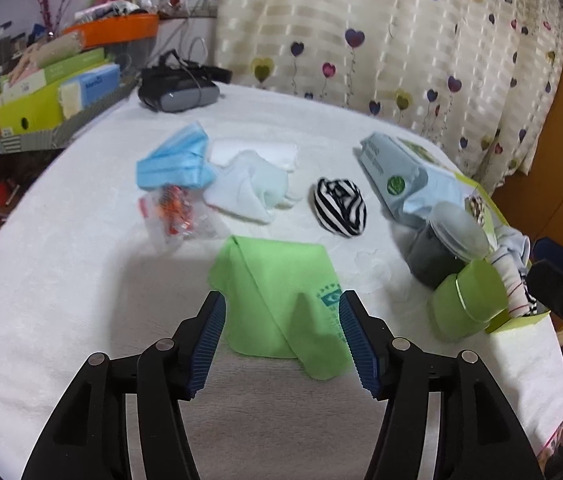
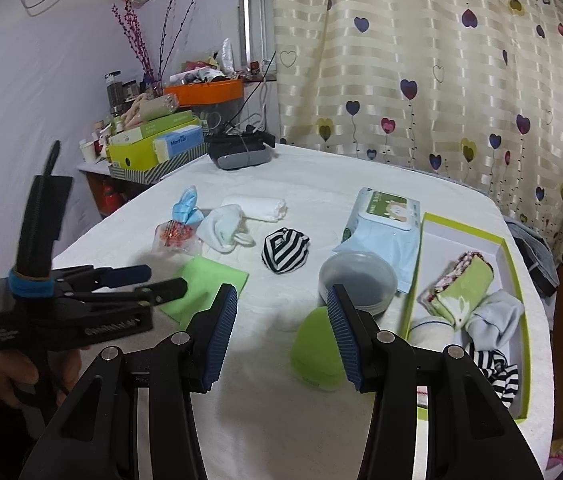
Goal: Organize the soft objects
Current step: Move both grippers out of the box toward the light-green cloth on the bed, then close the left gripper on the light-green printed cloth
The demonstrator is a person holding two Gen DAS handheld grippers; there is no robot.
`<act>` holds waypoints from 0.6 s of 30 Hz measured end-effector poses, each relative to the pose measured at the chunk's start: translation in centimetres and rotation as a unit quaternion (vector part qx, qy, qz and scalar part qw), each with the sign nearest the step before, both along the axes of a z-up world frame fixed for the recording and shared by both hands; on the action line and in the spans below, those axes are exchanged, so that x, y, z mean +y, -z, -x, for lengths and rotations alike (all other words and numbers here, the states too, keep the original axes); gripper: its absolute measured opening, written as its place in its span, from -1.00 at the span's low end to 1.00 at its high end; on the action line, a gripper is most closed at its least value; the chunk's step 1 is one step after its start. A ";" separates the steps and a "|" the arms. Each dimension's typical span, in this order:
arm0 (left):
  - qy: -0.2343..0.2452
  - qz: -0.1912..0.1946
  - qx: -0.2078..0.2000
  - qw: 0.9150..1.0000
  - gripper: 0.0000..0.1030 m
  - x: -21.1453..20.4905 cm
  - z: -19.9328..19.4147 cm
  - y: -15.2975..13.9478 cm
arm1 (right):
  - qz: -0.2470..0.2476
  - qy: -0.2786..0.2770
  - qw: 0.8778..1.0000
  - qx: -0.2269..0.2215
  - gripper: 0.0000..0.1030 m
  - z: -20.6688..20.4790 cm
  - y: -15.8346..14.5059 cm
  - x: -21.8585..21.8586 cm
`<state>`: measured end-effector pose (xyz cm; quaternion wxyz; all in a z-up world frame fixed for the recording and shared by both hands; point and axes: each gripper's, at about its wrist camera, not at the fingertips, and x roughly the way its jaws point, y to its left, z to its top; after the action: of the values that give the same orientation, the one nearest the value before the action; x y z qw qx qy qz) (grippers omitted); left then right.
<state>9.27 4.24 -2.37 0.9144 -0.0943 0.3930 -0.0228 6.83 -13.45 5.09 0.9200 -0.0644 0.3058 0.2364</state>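
Observation:
A folded green cloth [image 1: 277, 304] lies on the white table, right in front of my open left gripper [image 1: 281, 334], whose jaws straddle its near part. It also shows in the right wrist view [image 2: 209, 284], with the left gripper [image 2: 161, 280] beside it. A black-and-white striped sock ball [image 1: 340, 207] [image 2: 284, 250], a white-blue sock [image 1: 249, 186], a blue face mask [image 1: 175, 160] and a white folded cloth [image 2: 255, 206] lie farther back. My right gripper [image 2: 283, 324] is open and empty. A green-rimmed box [image 2: 519, 264] on the right holds several soft items.
A wet wipes pack [image 2: 385, 220], a round grey lidded container [image 2: 357, 280], a green case [image 2: 315, 354] and a clear packet with orange bits [image 1: 173, 212] sit on the table. A black-grey headset [image 1: 179, 88] lies at the back. Cluttered boxes [image 1: 53, 88] stand at the left.

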 end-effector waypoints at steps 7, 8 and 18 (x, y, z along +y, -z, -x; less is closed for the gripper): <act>0.004 -0.016 0.027 0.999 0.24 -1.3 -1.9 1.9 | 0.004 -0.002 1.000 0.002 -0.06 -0.3 0.2 0.3; 0.007 -0.020 0.031 0.999 0.24 -1.6 -2.0 2.1 | 0.004 -0.002 1.000 0.002 -0.06 -0.4 0.2 0.3; -0.001 -0.076 0.038 0.996 0.10 -2.7 -2.5 2.6 | 0.005 -0.007 1.000 0.006 -0.06 -1.0 0.4 0.8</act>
<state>11.73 1.55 -4.99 0.9032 -0.0253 0.4283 0.0116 7.82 -12.64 4.68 0.9160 -0.0695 0.3122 0.2420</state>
